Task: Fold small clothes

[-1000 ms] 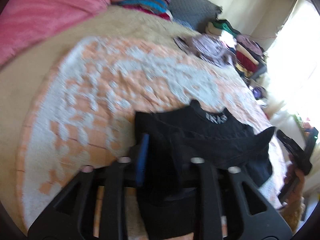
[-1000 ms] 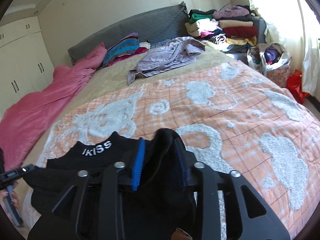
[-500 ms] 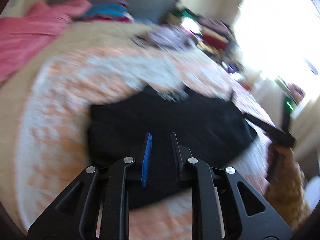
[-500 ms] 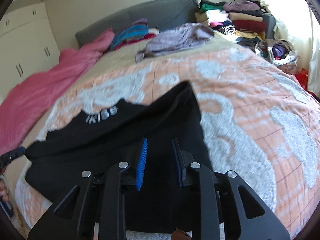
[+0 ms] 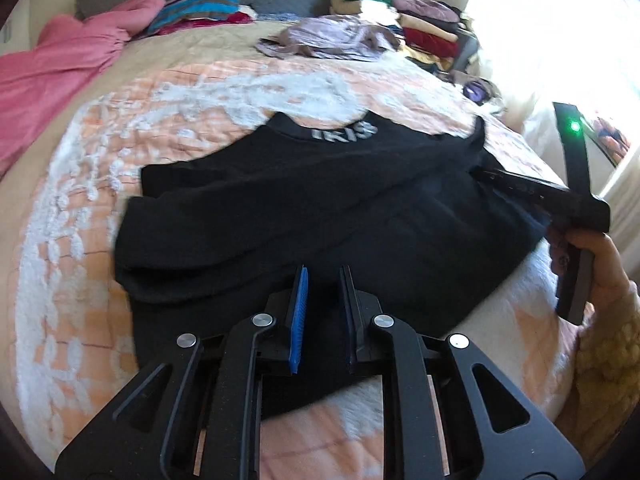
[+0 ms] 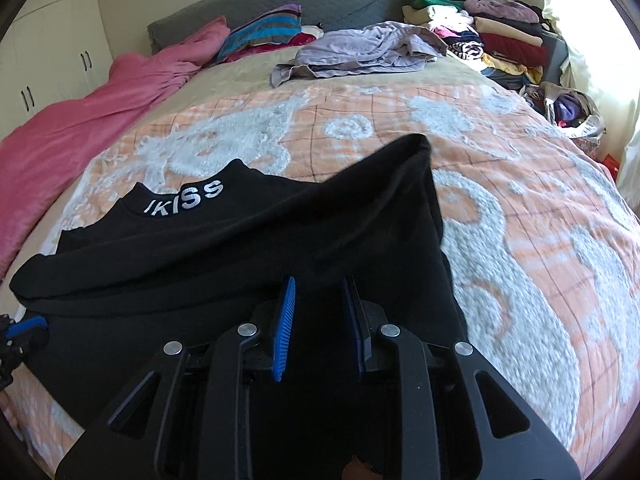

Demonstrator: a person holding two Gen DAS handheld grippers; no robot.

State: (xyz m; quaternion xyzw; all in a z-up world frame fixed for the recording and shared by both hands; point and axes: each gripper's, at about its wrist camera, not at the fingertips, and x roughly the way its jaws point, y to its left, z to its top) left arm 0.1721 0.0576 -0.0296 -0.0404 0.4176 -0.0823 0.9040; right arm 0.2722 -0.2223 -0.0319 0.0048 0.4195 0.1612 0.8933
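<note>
Left wrist view is showing the left gripper (image 5: 323,292) with its jaws drawn close together. They have just been closing, and the near hem of the black top (image 5: 320,200), soft jersey with white lettering on the collar, is passing between the pads, so the gripper is apparently pinching that hem. The right gripper (image 6: 318,296) is standing likewise, narrow, its jaws having just been closing with dark fabric filling the gap. Off to the right of the left gripper, the person's hand (image 5: 600,264) is carrying that other tool against the garment's far side edge.

Holding the hem at two spaced points is likely keeping the cloth stretched while it is being laid flat for folding.

Ahead of both grippers the black top is lying spread on the orange-and-white fleecy blanket (image 5: 240,92) covering the bed. Its collar is pointing away from the grippers and the hem is sitting nearest them. Its long axis is running sleeve to sleeve, across the line of the fingers. One sleeve is peaking up and away, ahead and right of the right gripper.
</note>
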